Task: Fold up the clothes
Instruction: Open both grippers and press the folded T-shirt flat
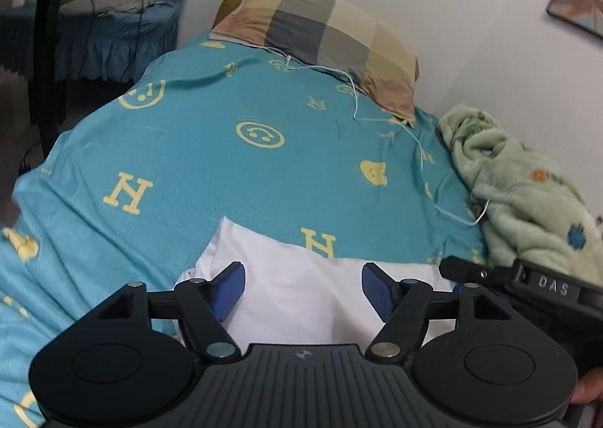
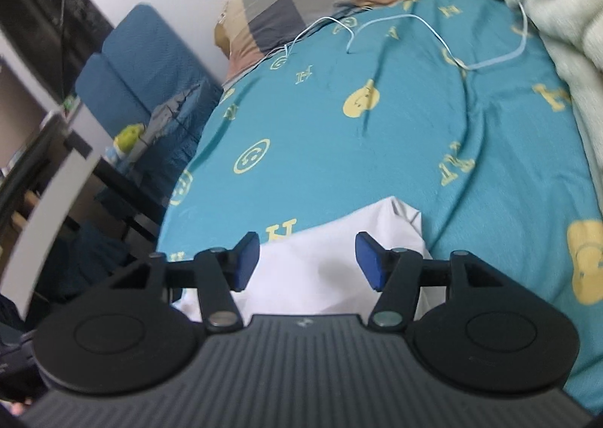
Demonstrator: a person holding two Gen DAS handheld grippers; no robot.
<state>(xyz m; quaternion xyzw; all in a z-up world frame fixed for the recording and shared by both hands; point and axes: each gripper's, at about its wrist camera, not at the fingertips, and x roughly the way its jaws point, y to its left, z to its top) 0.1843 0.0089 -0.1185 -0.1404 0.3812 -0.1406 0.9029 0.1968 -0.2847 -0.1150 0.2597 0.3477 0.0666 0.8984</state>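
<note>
Left wrist view: I hold both tongs, left [image 1: 303, 290] and right [image 2: 307, 262], spread wide over the white garment [image 1: 301, 299] lying directly beneath on the bed [image 1: 211, 164].

Ahead of you the teal bedsheet [image 1: 211, 149] lies bare from the white garment [image 1: 301, 299] out to the far checked pillow [image 1: 320, 36], so you can pass there. A thin white cable [image 1: 418, 143] trails across the right side. The green fleece blanket [image 1: 527, 194] heaps along the right edge, against the wall.
</note>
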